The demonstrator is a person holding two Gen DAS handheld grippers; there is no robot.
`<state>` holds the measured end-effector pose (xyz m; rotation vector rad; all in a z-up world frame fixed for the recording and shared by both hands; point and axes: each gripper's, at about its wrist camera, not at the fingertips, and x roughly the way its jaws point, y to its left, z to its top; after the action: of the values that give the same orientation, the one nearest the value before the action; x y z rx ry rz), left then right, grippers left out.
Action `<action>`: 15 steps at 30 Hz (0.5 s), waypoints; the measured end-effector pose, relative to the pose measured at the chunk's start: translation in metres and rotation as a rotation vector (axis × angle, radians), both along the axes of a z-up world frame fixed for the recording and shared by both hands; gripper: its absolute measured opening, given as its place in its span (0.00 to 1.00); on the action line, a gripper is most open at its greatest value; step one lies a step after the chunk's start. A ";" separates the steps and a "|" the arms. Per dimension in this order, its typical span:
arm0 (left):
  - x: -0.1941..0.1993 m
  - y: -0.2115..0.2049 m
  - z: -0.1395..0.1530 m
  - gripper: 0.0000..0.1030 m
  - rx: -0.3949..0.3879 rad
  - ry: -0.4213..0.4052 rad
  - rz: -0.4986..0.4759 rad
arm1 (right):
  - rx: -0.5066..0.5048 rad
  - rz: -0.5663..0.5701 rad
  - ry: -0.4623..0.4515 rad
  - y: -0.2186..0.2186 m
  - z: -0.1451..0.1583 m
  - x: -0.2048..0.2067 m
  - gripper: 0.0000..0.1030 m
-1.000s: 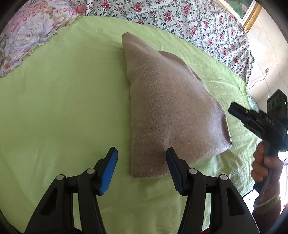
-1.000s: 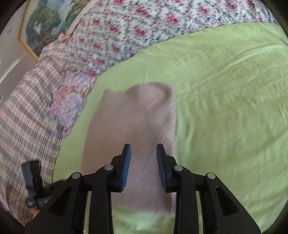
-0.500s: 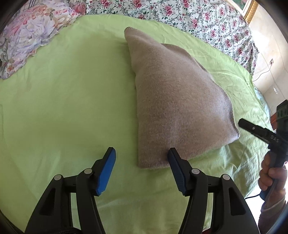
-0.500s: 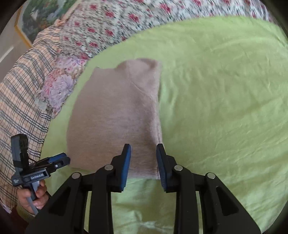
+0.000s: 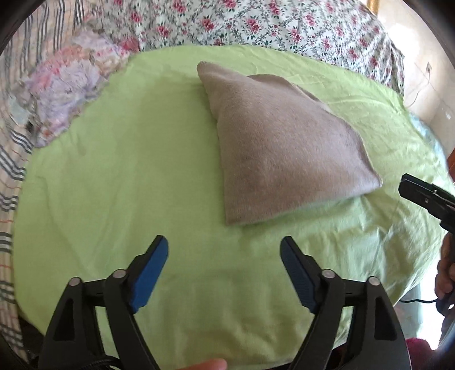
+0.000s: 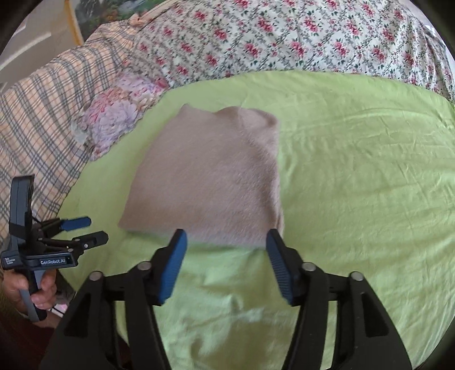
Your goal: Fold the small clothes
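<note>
A folded beige knit garment (image 5: pixel 278 148) lies flat on the light green sheet (image 5: pixel 128 170); it also shows in the right wrist view (image 6: pixel 210 182). My left gripper (image 5: pixel 224 253) is open and empty, hovering over bare sheet just short of the garment's near edge. My right gripper (image 6: pixel 226 244) is open and empty, its blue fingertips (image 6: pixel 176 256) right at the garment's near edge. The left gripper also shows at the left of the right wrist view (image 6: pixel 82 229), off the garment's corner. The right gripper's tip shows at the right edge of the left wrist view (image 5: pixel 421 193).
A floral quilt (image 5: pixel 284 25) borders the sheet at the back. A plaid blanket (image 6: pixel 42 119) and a pink-purple flowered cloth (image 6: pixel 119 111) lie at the left. The bed edge (image 5: pixel 412 284) drops off at the near right.
Both grippers have pulled back from the garment toward the near edge of the sheet. The right gripper's jaws have opened wider. The garment lies as before.
</note>
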<state>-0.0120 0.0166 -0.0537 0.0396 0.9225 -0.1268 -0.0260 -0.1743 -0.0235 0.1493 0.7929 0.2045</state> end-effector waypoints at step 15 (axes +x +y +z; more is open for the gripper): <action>-0.001 0.000 0.005 0.84 0.075 -0.024 0.062 | -0.115 0.047 0.016 0.027 -0.007 -0.006 0.74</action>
<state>-0.0129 0.0166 -0.0484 0.0816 0.9031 -0.0345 -0.0320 -0.1475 -0.0305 0.0238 0.8224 0.2013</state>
